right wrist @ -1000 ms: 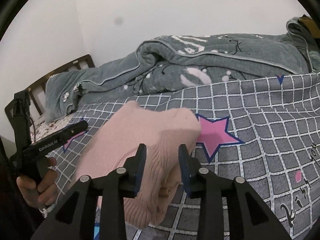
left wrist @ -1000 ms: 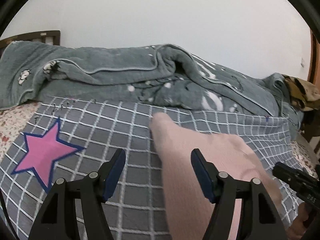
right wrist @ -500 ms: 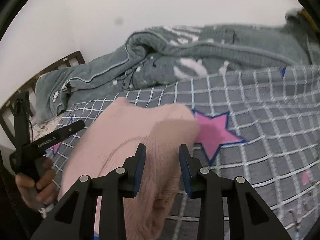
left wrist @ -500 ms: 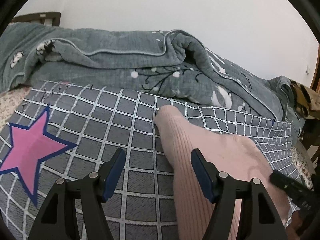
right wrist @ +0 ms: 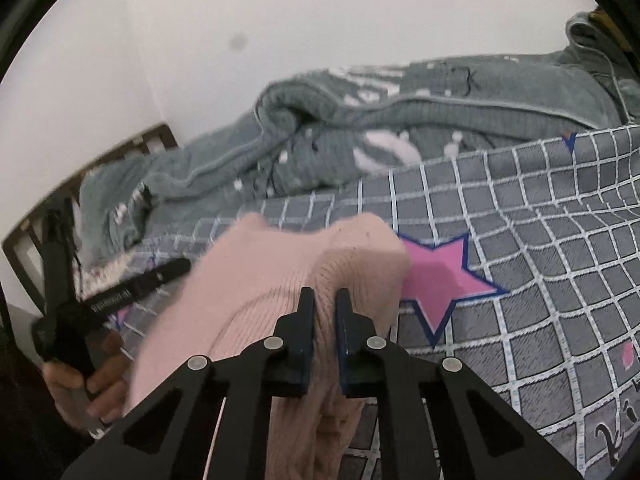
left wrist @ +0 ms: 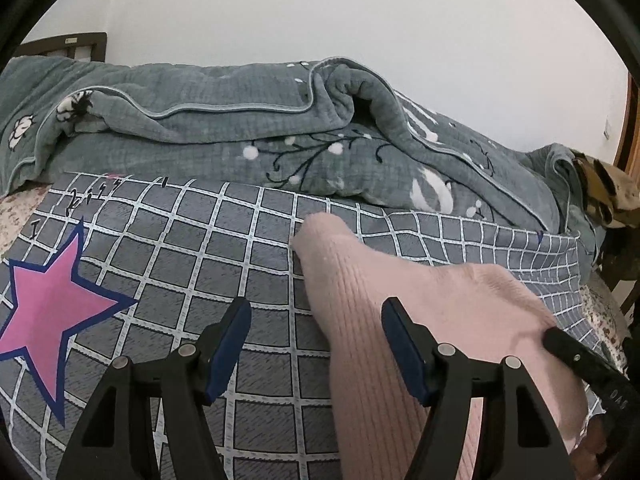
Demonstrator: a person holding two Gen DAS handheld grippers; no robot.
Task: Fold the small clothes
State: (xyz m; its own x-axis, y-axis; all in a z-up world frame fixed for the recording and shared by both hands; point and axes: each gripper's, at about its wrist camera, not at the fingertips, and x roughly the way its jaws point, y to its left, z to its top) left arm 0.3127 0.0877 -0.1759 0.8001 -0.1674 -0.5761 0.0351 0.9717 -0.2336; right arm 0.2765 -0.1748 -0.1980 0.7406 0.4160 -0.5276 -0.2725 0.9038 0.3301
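Grey checked bedspread w/ pink stars is seen flat and open to the left of the garment in the left wrist view; far side is bounded by a rumpled grey-green quilt against a white wall, w/ a dark wooden bed frame at the corner.

Left gripper: jaws are held well apart, nothing clamped; its right finger lies over the pink ribbed garment, left finger over bare bedspread. Touching or not can't be told.

Right gripper: jaws have just been closing and are pinched nearly together on a raised fold of the garment, knit seen between the pads.

Garment is spread on the bedspread, reaching ahead of both grippers; one far corner is seen beside a pink star in the right wrist view.
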